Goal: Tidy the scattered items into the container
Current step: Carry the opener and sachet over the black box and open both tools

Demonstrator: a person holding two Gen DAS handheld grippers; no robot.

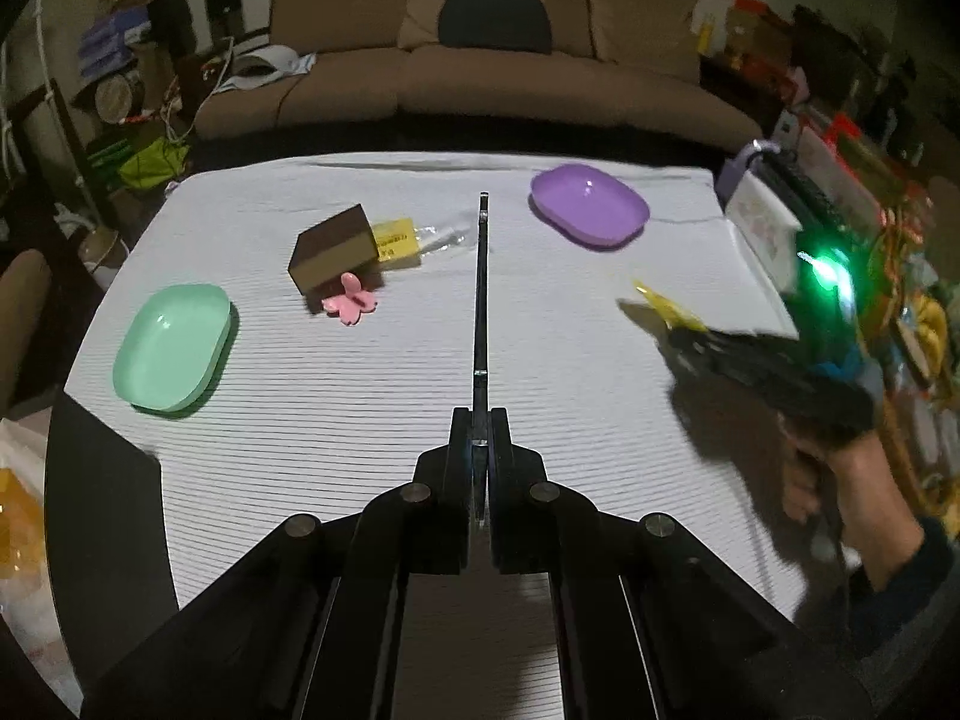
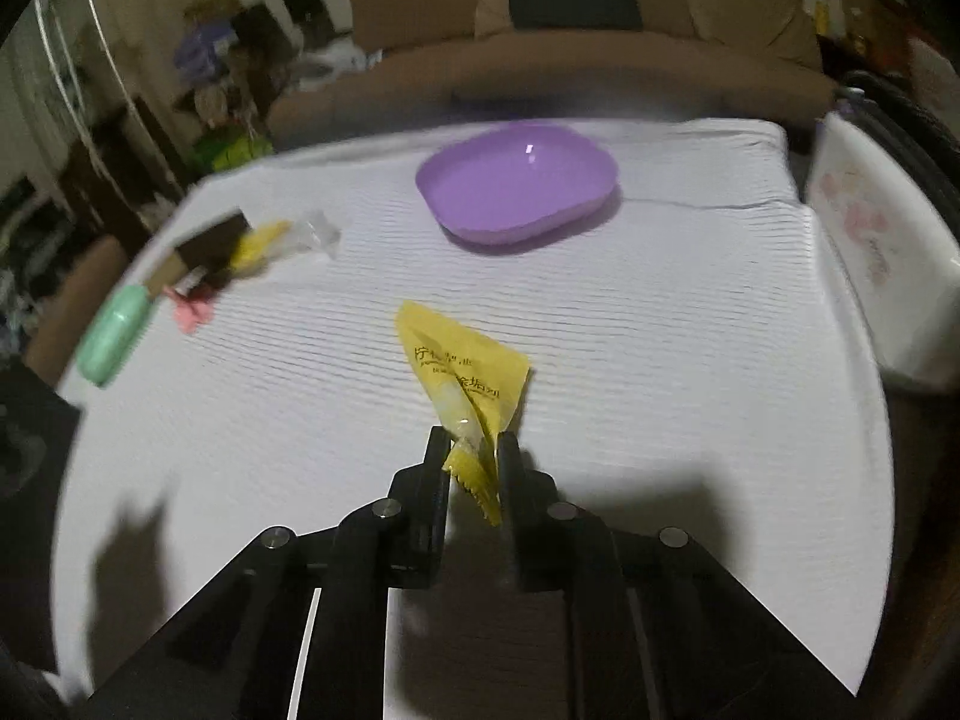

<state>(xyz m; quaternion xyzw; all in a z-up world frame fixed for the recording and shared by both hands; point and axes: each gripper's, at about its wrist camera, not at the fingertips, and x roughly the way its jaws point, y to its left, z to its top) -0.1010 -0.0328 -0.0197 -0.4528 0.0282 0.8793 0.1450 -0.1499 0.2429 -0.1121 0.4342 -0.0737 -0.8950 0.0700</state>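
Observation:
My left gripper [image 1: 480, 420] is shut on a thin dark flat strip [image 1: 481, 276], seen edge-on and reaching forward over the white striped cloth [image 1: 360, 396]. My right gripper [image 2: 474, 444] is shut on the lower end of a yellow sachet [image 2: 462, 360], which sticks up from between its fingers; from the left wrist view this gripper [image 1: 672, 330] is at the right, held by a hand. An empty purple dish [image 2: 516, 180] lies beyond it. An empty green dish [image 1: 174, 348] sits at the left. A brown box [image 1: 333, 255], a pink flower clip [image 1: 351, 300] and a clear packet with a yellow label [image 1: 399, 240] lie together.
A white box with a pink print [image 2: 882, 252] stands at the cloth's right edge. The dark table edge [image 1: 102, 480] shows at the near left. A brown sofa [image 1: 480, 72] stands behind the table, with clutter on both sides of the room.

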